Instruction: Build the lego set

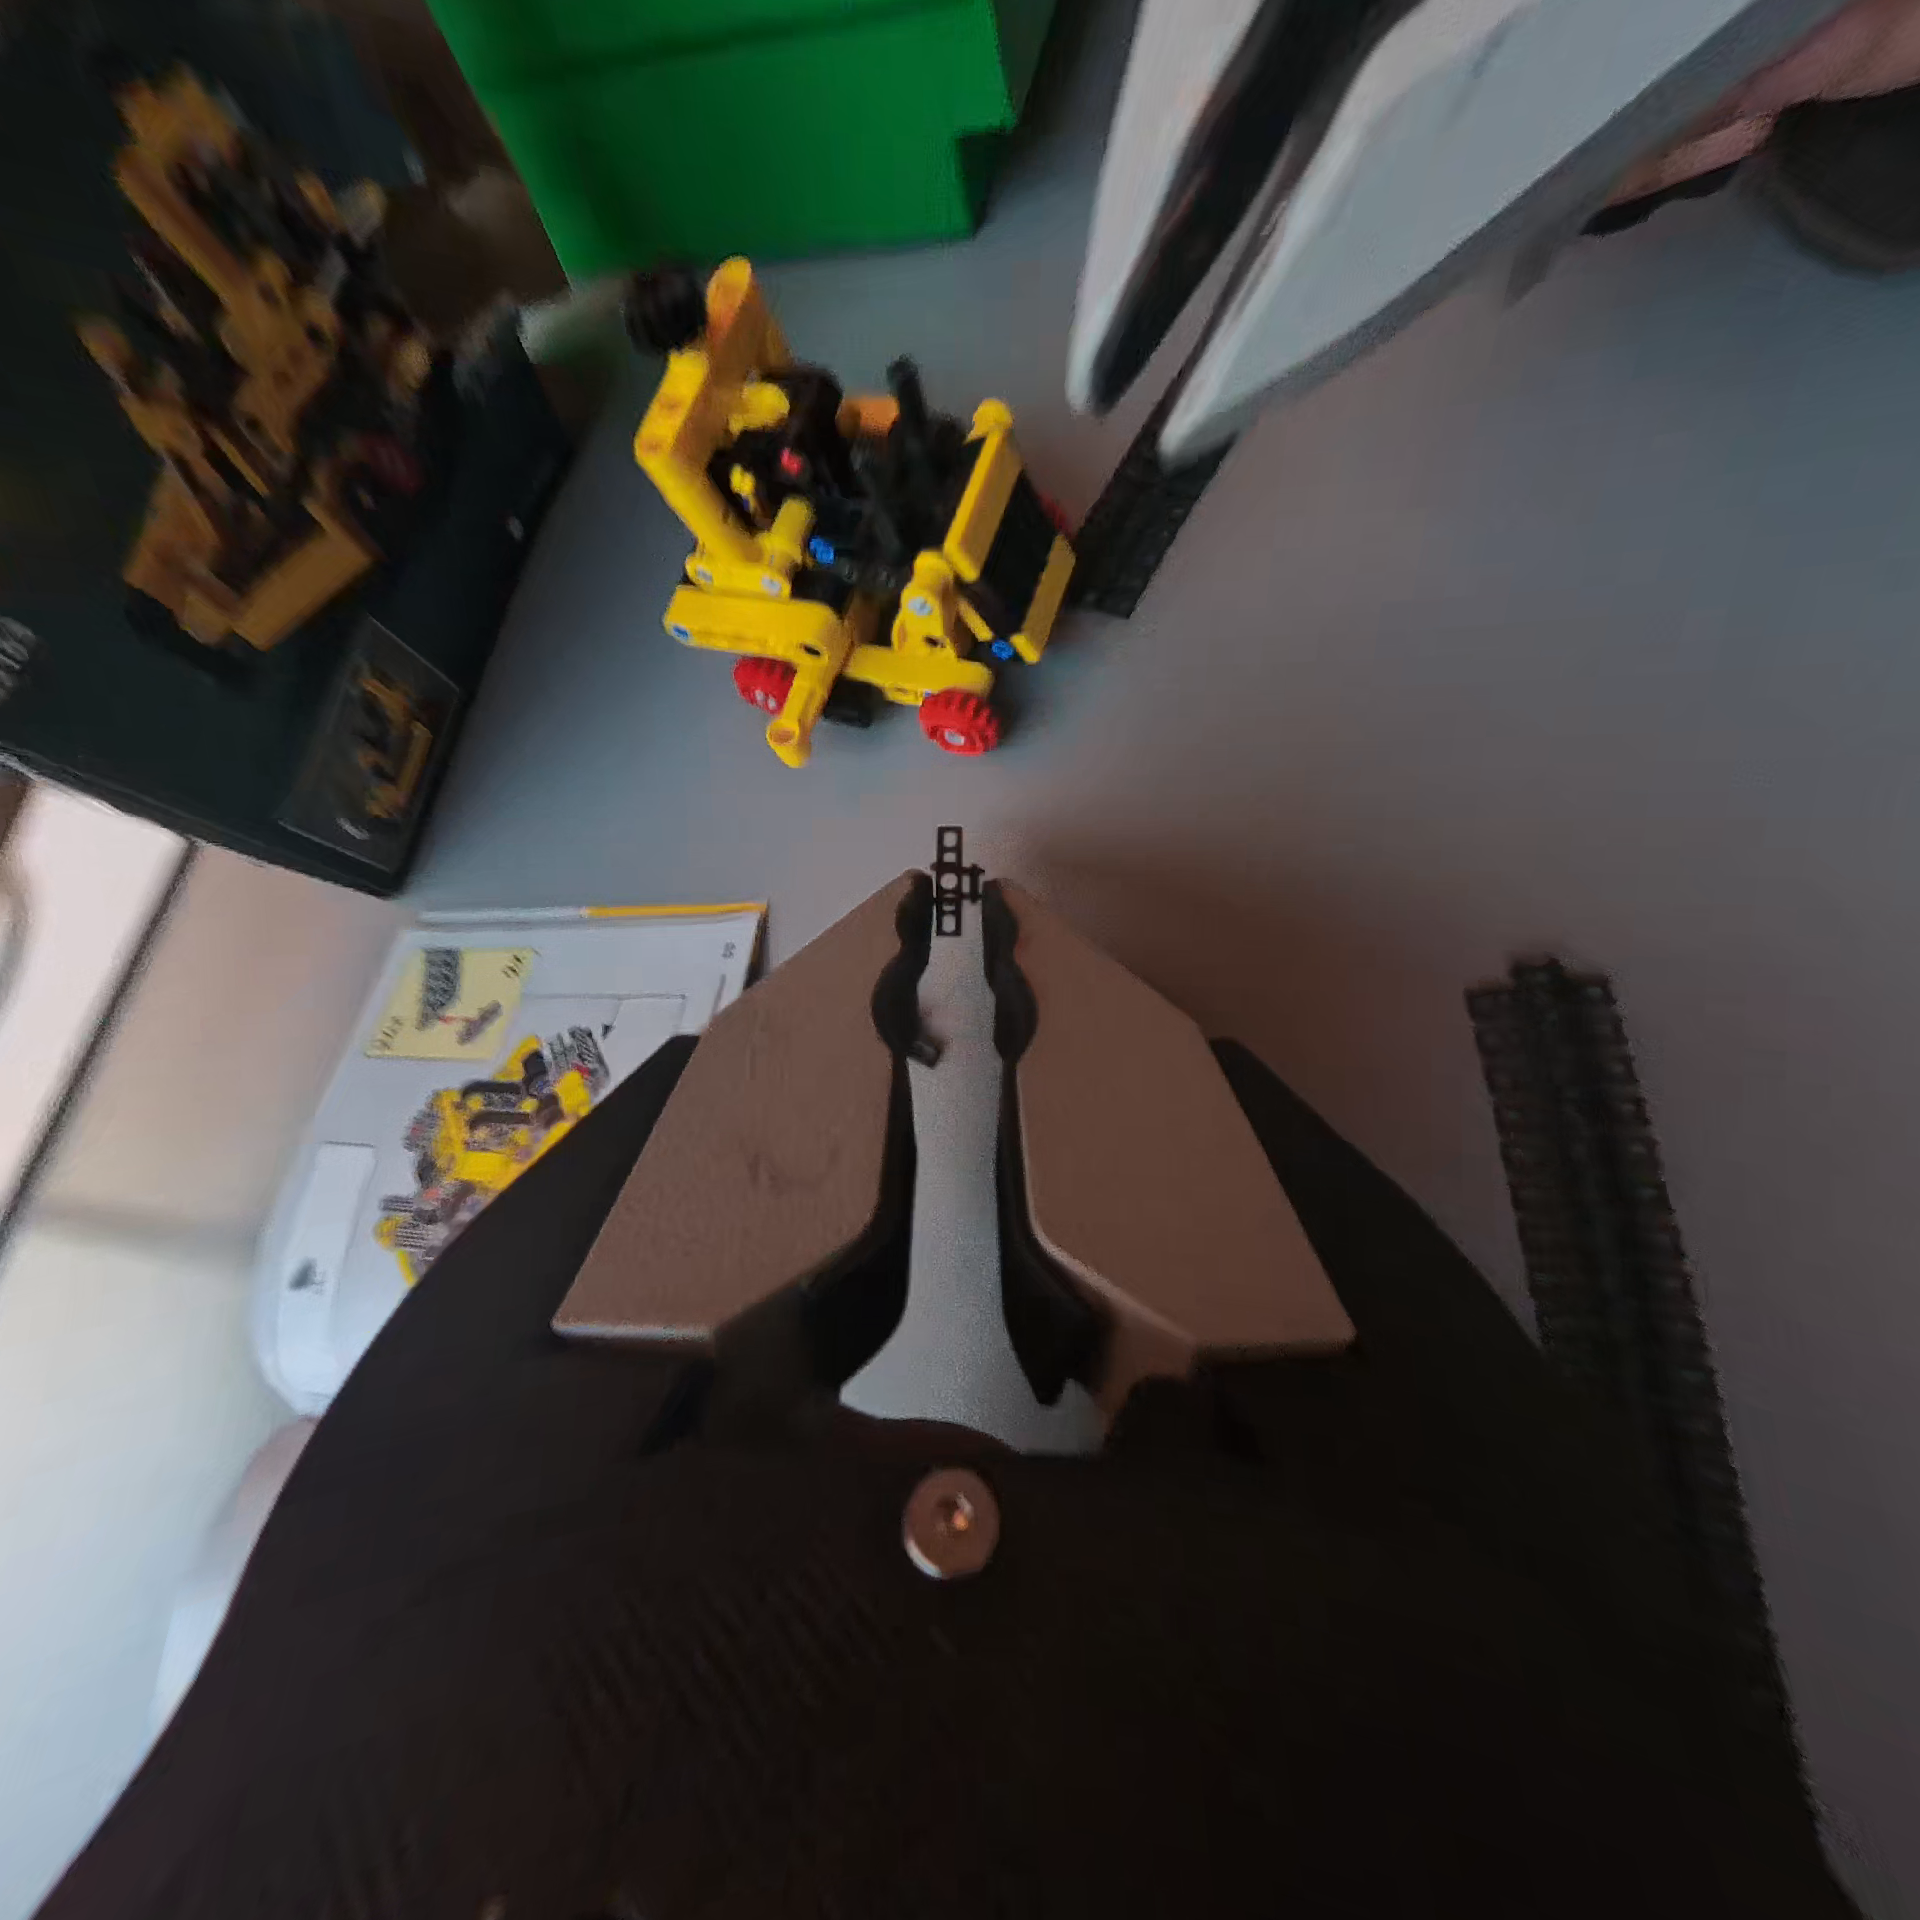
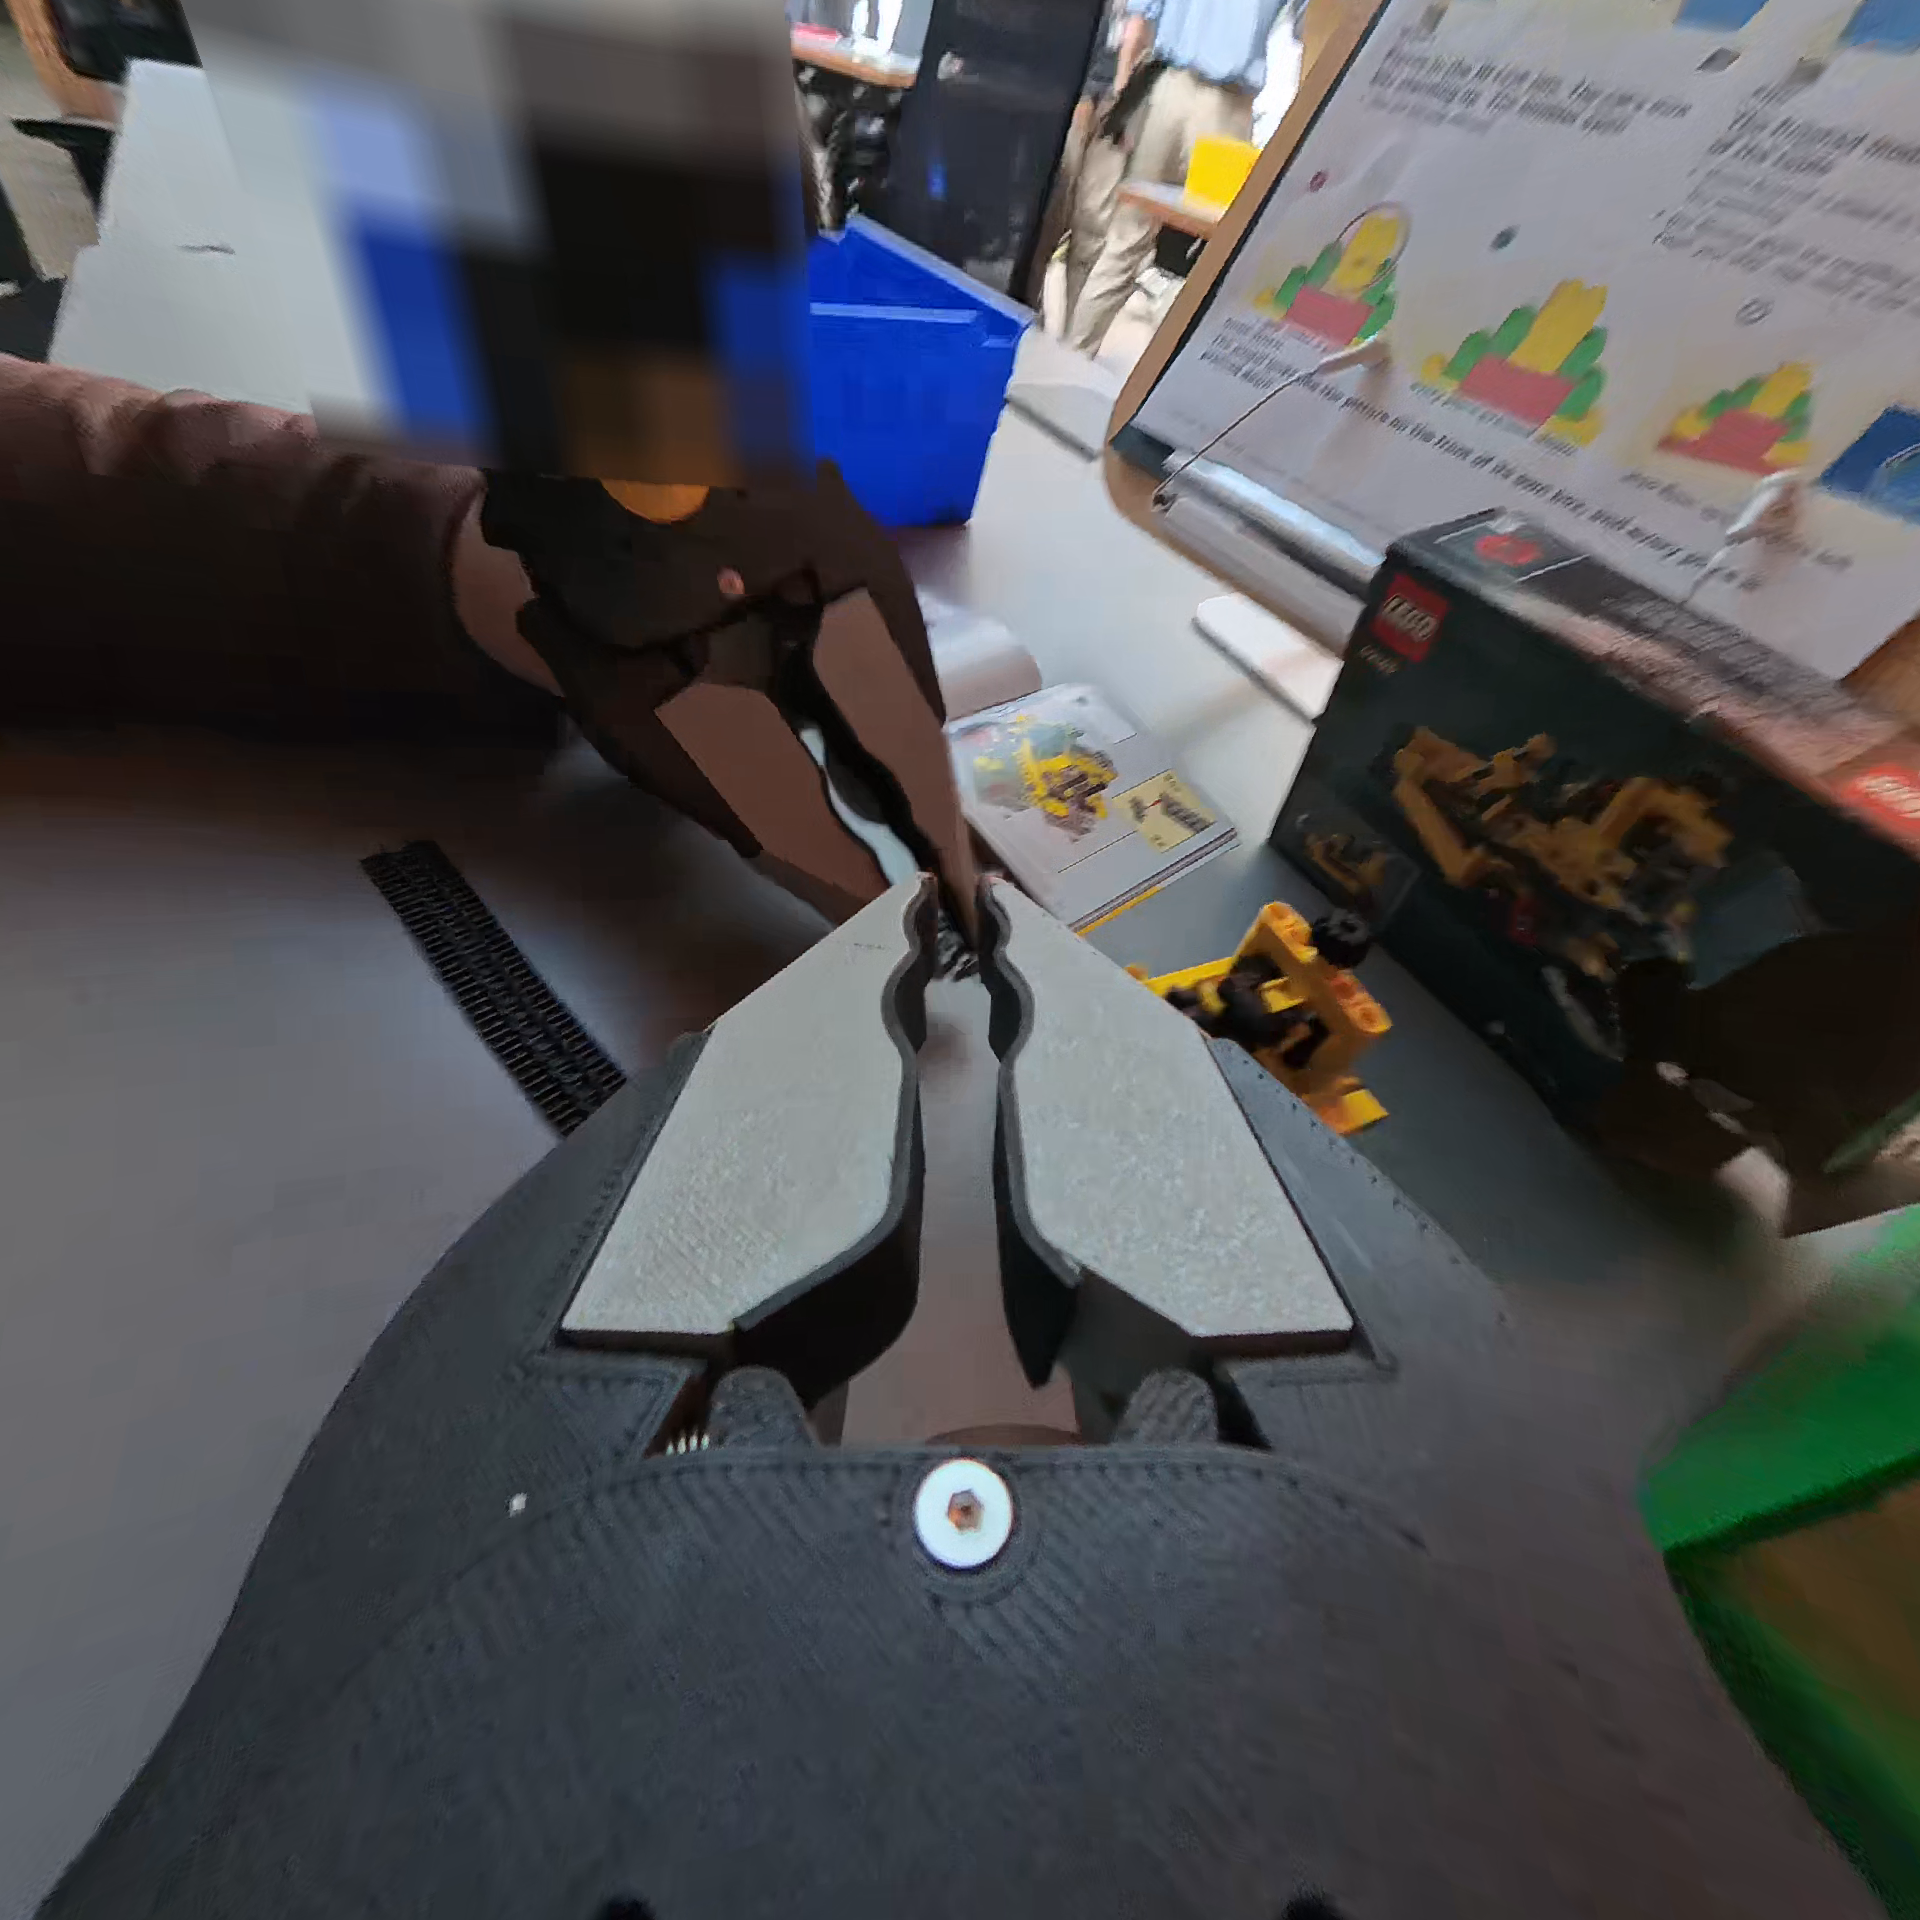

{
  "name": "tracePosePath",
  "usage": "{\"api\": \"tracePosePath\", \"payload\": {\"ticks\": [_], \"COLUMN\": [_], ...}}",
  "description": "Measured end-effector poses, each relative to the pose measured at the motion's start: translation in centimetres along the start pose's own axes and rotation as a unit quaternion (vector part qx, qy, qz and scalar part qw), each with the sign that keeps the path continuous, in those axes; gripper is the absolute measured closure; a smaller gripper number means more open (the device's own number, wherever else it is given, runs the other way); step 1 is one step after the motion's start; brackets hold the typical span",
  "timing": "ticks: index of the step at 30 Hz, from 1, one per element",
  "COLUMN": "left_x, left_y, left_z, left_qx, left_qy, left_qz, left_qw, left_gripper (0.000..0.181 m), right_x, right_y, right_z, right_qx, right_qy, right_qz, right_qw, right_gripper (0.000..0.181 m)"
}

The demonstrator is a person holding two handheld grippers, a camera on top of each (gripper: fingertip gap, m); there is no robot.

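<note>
Glossy plastic model (image 1: 842,520), matt table (image 1: 1455,727)

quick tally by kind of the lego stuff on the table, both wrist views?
Yellow bulldozer model: 1
Black track strips: 2, one beside the model, one lying apart
Small black track link, pinched in the left gripper jaws: 1
Instruction booklet: 1
Set box: 1
Total: 6

We see a yellow bulldozer model (image 1: 842,530) with red gears and black inner parts, a black ribbed track strip (image 1: 1605,1195), a dark box (image 2: 1579,831) picturing a yellow machine, a green bin (image 1: 748,114) and a blue bin (image 2: 904,395).
</note>
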State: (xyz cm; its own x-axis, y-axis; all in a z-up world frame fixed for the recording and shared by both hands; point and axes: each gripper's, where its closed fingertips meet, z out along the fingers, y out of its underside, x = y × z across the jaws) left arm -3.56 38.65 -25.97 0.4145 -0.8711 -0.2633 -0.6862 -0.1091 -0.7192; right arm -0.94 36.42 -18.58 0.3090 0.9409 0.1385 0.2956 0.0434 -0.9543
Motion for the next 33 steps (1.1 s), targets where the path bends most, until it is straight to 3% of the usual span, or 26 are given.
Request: {"api": "tracePosePath", "payload": {"ticks": [4,9,14,21,26,29,33], "left_x": [0.6,2.0,3.5,4.1,4.1,2.8,0.7], "left_y": [-2.5,-4.5,-5.0,-4.4,-2.6,-0.9,1.0], "left_z": [-2.4,-4.6,-5.0,-5.1,-5.8,-5.9,-5.7], "left_qx": [0.063,0.102,0.102,0.104,0.112,0.106,0.07], "left_qy": [-0.084,-0.162,-0.19,-0.186,-0.118,-0.122,-0.144], "left_qz": [0.101,0.194,0.242,0.245,0.164,0.129,0.086], "left_qw": [0.989,0.962,0.946,0.946,0.973,0.978,0.983], "left_gripper": [0.175,0.175,0.175,0.176,0.169,0.171,0.171], "right_x": [-0.9,-2.2,-3.0,-3.9,-4.6,-5.7,-5.7], "right_y": [1.7,1.1,0.6,1.0,2.8,4.3,5.7], "right_z": [1.0,1.2,1.1,1.0,-0.4,-1.0,-1.0], "right_qx": [-0.05,-0.034,-0.019,-0.029,-0.077,-0.144,-0.223], "right_qy": [-0.029,-0.073,-0.093,-0.094,-0.03,-0.006,0.01], "right_qz": [0.031,0.081,0.091,0.042,-0.148,-0.308,-0.419], "right_qw": [0.998,0.993,0.991,0.994,0.986,0.94,0.88], "right_gripper": [0.173,0.171,0.175,0.179,0.18,0.179,0.179]}}
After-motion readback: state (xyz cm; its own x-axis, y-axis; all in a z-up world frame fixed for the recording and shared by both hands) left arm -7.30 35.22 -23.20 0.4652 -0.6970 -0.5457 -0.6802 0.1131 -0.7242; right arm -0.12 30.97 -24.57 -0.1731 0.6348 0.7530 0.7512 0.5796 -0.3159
